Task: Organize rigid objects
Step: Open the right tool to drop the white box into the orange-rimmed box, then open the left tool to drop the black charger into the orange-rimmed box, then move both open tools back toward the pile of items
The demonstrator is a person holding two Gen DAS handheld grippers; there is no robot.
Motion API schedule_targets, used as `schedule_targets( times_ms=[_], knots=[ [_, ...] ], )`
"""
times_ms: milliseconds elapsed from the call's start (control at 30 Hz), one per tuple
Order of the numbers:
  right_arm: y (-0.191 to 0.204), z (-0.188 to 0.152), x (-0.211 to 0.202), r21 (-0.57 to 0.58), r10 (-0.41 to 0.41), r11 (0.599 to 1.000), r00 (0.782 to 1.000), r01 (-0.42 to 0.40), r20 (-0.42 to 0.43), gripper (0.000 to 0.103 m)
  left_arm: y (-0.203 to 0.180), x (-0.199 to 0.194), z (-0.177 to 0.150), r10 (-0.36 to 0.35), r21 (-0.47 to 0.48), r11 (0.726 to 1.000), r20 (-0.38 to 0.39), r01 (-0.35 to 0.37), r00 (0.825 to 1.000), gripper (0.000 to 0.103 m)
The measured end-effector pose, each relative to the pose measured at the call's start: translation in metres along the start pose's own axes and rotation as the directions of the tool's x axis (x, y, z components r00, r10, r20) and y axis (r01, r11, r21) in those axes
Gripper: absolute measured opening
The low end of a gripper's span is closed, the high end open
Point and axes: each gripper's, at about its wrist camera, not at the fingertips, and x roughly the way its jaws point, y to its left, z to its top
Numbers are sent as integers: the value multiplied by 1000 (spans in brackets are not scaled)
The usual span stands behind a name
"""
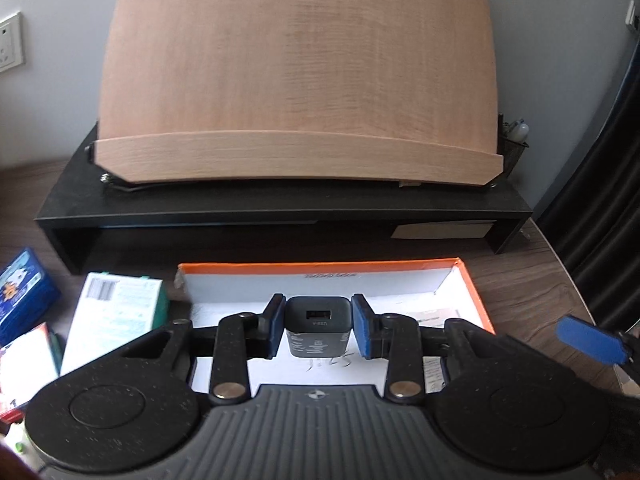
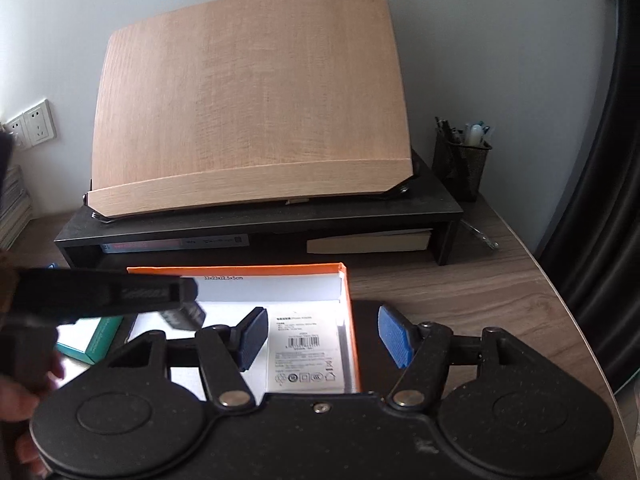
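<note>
My left gripper is shut on a black USB charger, its port facing forward. It hangs over the open white box with an orange rim. In the right wrist view the left gripper reaches in from the left above this box, with the charger under its tip. My right gripper stands open over the box's right wall, nothing pressed between its blue pads. A white labelled card lies inside the box below it.
Behind the box, a slanted wooden board rests on a black riser. A mesh pen holder stands at the back right. A green-and-white carton and a blue box lie left. The table's rounded edge runs right.
</note>
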Motion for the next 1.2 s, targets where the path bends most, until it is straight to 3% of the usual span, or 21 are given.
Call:
schedule_targets(
  times_ms=[267, 467, 1200],
  knots=[
    [-3, -9, -31, 18, -24, 1000, 1000, 24, 18, 75, -4, -19, -1, -27, 3, 1000, -3, 27, 1000, 57],
    [11, -20, -49, 49, 18, 999, 1000, -18, 5, 78, 14, -59, -18, 21, -9, 1000, -5, -21, 1000, 81],
    [148, -62, -96, -60, 202, 977, 978, -205, -50, 84, 145, -166, -95, 164, -213, 964, 1, -160, 986, 85]
  ],
)
